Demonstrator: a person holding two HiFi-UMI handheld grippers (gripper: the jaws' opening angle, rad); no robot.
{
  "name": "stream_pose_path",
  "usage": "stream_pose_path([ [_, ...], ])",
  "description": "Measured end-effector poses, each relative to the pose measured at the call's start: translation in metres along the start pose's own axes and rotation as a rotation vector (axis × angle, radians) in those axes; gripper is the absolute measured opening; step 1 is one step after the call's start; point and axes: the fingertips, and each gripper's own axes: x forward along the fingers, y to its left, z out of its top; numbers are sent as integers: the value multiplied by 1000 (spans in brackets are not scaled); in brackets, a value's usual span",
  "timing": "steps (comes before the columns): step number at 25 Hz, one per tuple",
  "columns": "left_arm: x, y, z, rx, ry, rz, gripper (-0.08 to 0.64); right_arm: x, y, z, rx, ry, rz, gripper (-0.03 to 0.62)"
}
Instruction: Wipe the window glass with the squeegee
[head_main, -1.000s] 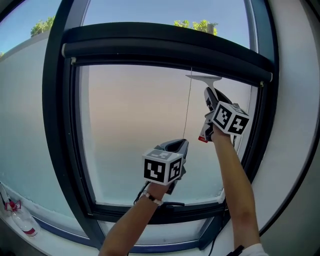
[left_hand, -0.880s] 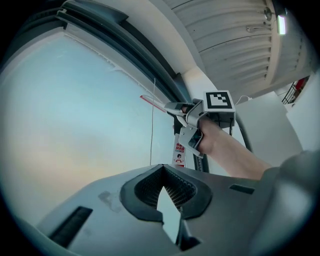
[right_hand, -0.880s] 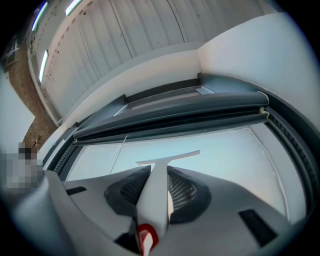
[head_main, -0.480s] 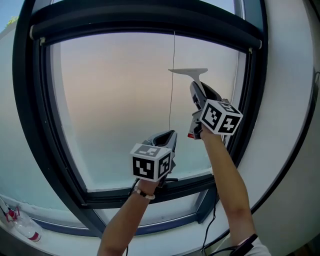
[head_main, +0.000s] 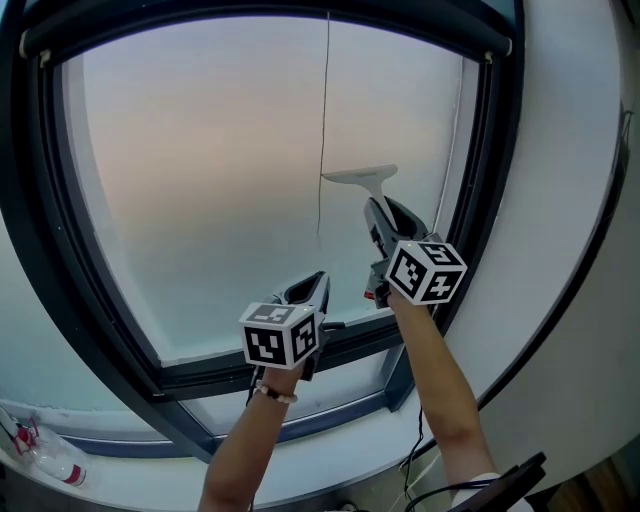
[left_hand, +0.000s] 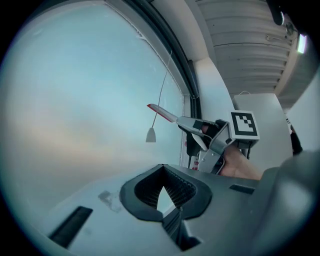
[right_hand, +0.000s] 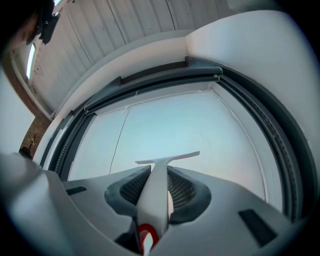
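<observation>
Squeegee sits lower on frosted glass, pinched by right hand-held gripper; left hand-held gripper closed.

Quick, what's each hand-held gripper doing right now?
Left hand-held gripper: closed, empty.
Right hand-held gripper: closed on the handle of the white T-shaped squeegee.

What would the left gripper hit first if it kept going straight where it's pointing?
Most likely the window glass. The left gripper points at bare pane, though the cord pull hangs close above that line and might come first. Depth is hard to judge.
</observation>
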Motion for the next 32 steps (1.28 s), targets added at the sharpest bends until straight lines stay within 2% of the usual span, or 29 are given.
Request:
stream_pose_path([
  [5,-2,11,-41,-29,57,18,-2,-27,-5,-61,15,59,-16,91],
  [19,-12,23,-136,-152,180,62,-2,-98,-14,-222,144,255,-60,91],
  [32,-18,13,-200,-183,293,67,-2,-143,-25,-324,195,348,-80,91],
])
